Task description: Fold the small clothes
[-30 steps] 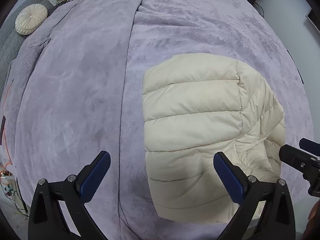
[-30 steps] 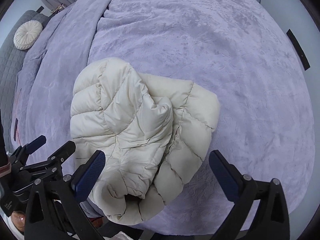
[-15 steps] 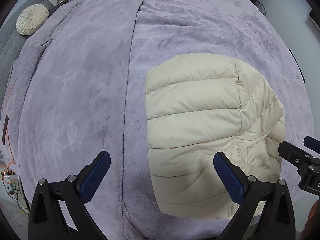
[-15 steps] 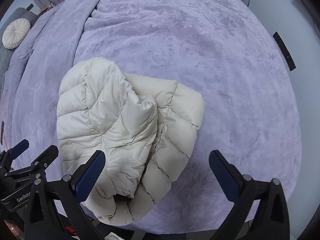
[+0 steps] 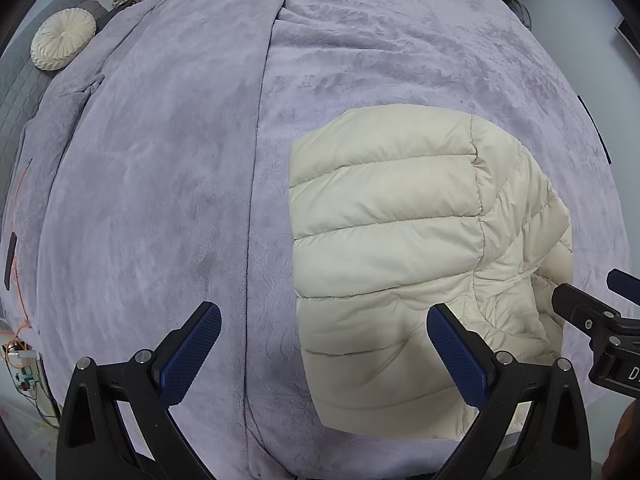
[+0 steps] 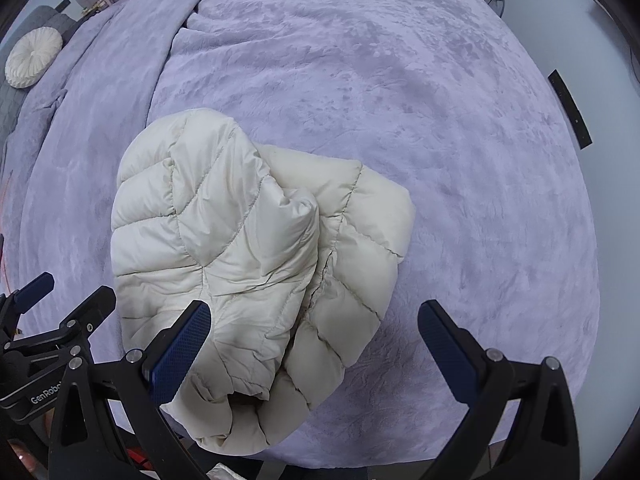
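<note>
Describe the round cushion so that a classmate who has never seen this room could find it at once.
Start at the wide lilac blanket covering the bed, then look to its far left corner. On the grey quilted surface there sits the round cushion: cream, pleated, buttoned at its centre.

A cream quilted puffer jacket (image 5: 384,256) lies folded into a compact bundle on the lavender plush blanket (image 5: 160,184), near the blanket's near edge. Its smooth back panel faces up, a sleeve is laid across the top, and a cuff opening gapes at the near end.
</note>
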